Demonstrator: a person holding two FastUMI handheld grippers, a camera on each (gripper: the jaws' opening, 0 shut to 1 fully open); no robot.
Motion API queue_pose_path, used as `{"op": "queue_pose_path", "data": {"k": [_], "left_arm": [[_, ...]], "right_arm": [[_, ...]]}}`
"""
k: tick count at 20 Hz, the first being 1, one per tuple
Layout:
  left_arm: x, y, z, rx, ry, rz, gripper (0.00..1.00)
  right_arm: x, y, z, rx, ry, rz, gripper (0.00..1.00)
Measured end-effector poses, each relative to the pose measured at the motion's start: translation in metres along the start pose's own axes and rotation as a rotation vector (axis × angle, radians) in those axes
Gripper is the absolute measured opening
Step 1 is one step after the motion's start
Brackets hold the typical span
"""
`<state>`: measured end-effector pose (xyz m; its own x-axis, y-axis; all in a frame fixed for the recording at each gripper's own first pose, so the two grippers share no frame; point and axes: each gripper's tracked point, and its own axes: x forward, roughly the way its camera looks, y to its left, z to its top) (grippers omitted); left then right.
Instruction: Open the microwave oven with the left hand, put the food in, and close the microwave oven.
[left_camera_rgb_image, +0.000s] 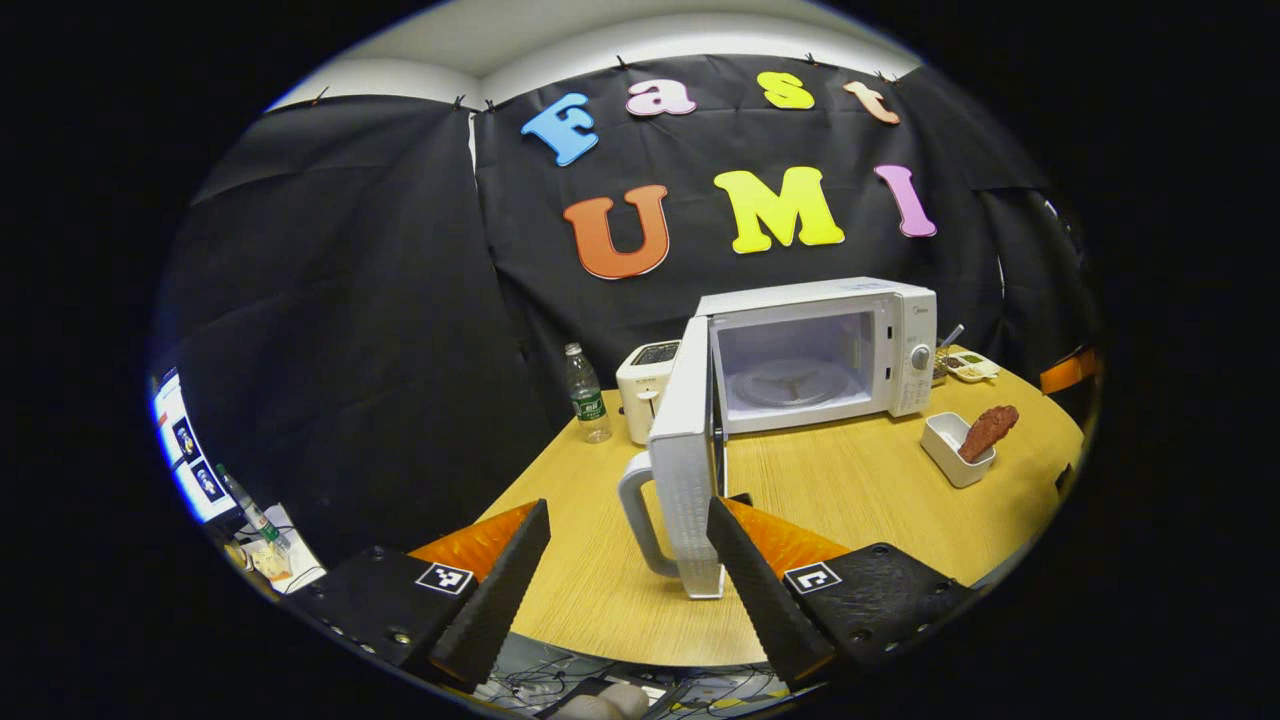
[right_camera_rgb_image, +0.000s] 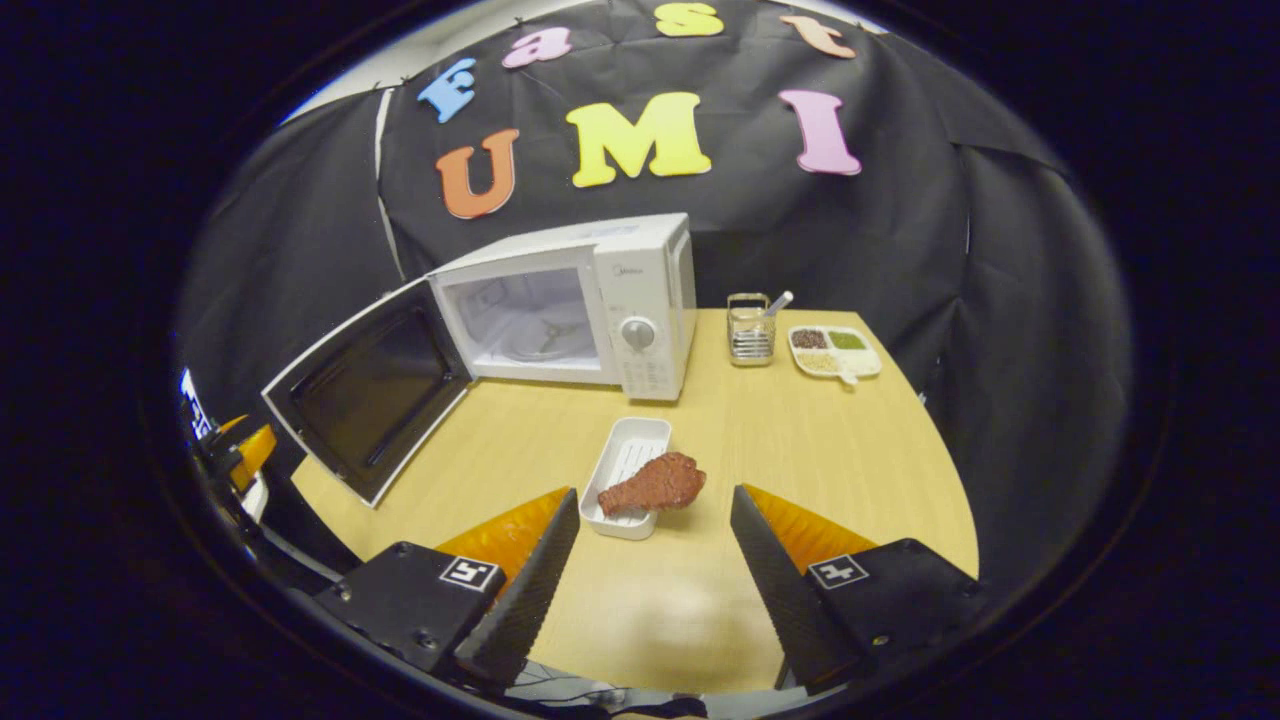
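The white microwave stands at the back of the round wooden table, its door swung wide open. The cavity with its glass turntable is bare. A brown piece of food lies across a small white dish. My left gripper is open, just short of the door's handle, with nothing between its fingers. My right gripper is open too, hanging just in front of the dish and food.
A white toaster and a water bottle stand left of the microwave. A metal holder and a tray of seasonings sit to its right. The open door juts out over the table's left front.
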<state>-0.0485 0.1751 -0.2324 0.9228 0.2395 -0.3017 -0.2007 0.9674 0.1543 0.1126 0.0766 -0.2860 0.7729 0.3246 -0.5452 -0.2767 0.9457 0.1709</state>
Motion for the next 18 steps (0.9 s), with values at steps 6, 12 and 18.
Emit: {"op": "queue_pose_path", "data": {"k": [6,12,18], "left_arm": [[-0.004,-0.029,0.045,-0.038,-0.011,0.059,0.97],[-0.007,-0.051,0.071,-0.036,0.015,0.160,0.97],[-0.016,-0.070,0.088,-0.023,0.021,0.204,0.97]], "right_arm": [[0.069,-0.009,-0.016,0.228,0.190,0.208,0.77],[0.090,-0.005,-0.021,0.325,0.314,0.339,0.37],[0.089,-0.005,-0.011,0.382,0.346,0.417,0.14]]}}
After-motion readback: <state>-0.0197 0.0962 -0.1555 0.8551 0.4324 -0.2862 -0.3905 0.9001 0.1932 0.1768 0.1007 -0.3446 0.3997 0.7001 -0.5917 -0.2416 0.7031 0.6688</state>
